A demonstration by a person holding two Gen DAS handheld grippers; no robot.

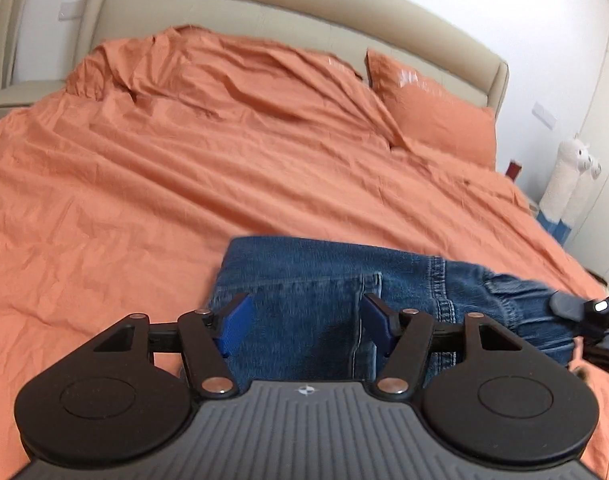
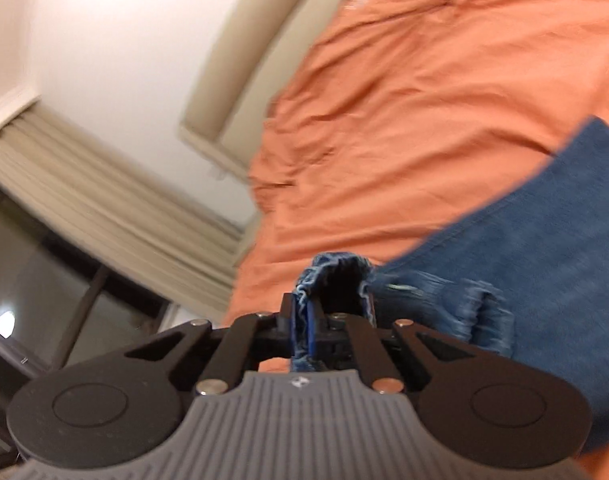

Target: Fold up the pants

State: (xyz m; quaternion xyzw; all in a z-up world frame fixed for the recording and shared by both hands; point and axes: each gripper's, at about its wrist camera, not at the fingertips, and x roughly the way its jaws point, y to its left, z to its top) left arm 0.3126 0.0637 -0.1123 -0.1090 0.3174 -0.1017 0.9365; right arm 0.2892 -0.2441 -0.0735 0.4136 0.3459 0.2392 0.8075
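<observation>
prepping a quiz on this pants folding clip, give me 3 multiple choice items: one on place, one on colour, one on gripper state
1. Where do the jeans lie?
A. on the bed
B. on the floor
C. on a chair

2. What colour is the bedsheet?
A. white
B. orange
C. green

3. How is the right gripper?
A. wide open, empty
B. shut on denim
C. out of view

Answers:
1. A, the denim rests flat on the sheet.
2. B, orange cloth covers the bed.
3. B, a bunched fold of the jeans sits pinched between its fingers.
</observation>
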